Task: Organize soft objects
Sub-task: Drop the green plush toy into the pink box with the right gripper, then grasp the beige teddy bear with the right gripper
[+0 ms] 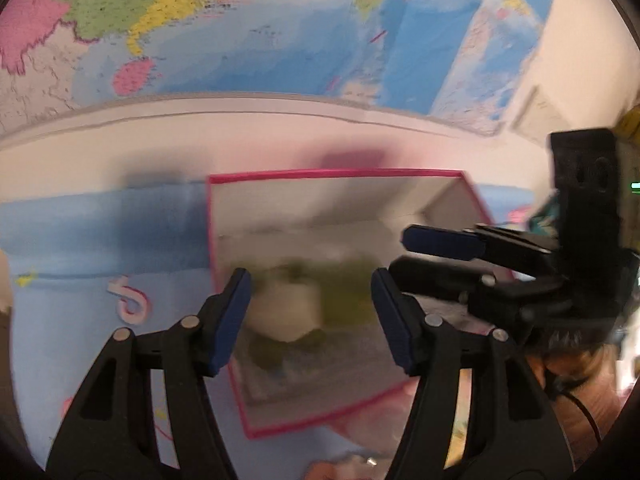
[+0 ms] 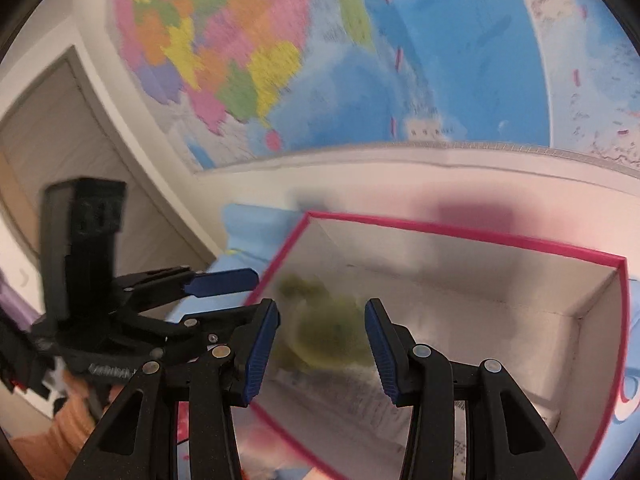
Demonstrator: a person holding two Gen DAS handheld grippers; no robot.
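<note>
A white box with a pink rim (image 1: 336,173) (image 2: 460,232) lies open on a blue mat (image 1: 100,240). Inside it lies a blurred green and white soft toy (image 1: 288,312) (image 2: 324,328). My left gripper (image 1: 310,280) hovers over the box with its jaws apart, and the toy shows in the gap below without touching the pads. My right gripper (image 2: 321,308) stands over the same toy, also open with nothing pressed. Each gripper shows in the other's view: the right gripper (image 1: 400,254) at the box's right side, the left gripper (image 2: 236,296) at its left corner.
A large coloured wall map (image 1: 240,40) (image 2: 400,60) hangs behind the mat. A pale door (image 2: 60,140) stands at the left. A person's orange sleeve (image 2: 60,432) and a hand (image 1: 580,400) hold the grippers. The mat carries a pink printed figure (image 1: 130,304).
</note>
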